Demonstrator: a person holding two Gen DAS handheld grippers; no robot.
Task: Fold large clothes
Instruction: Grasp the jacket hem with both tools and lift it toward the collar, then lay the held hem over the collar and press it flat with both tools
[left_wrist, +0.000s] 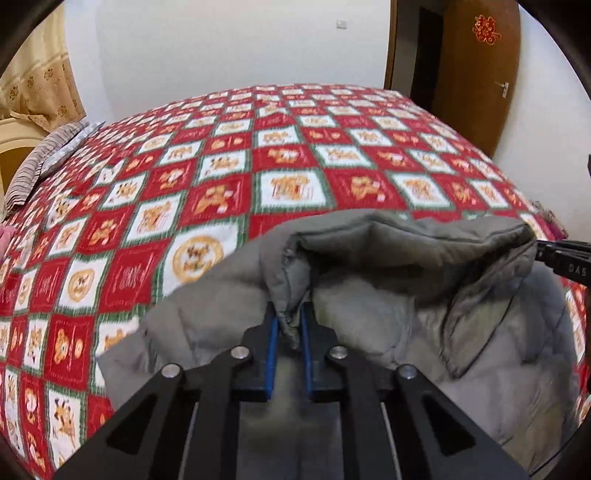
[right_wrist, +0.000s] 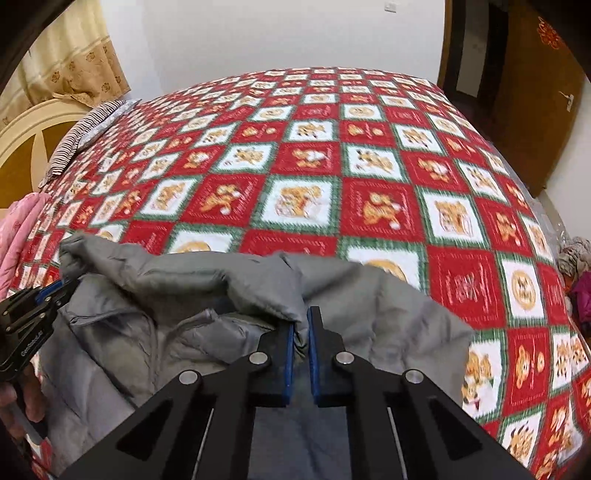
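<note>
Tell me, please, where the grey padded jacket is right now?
The grey padded jacket lies at the near edge of the bed's red checked blanket, its folded edge pinched by the left tongs and right tongs.

Plain grey padded jacket (left_wrist: 369, 295) on red, white and green checked bedspread (left_wrist: 221, 166) with orange figures; striped pillow (left_wrist: 40, 162); brown door (left_wrist: 476, 66).

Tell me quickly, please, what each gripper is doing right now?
Left gripper: closed on a fold of the grey padded jacket.
Right gripper: closed on the jacket's edge.
</note>
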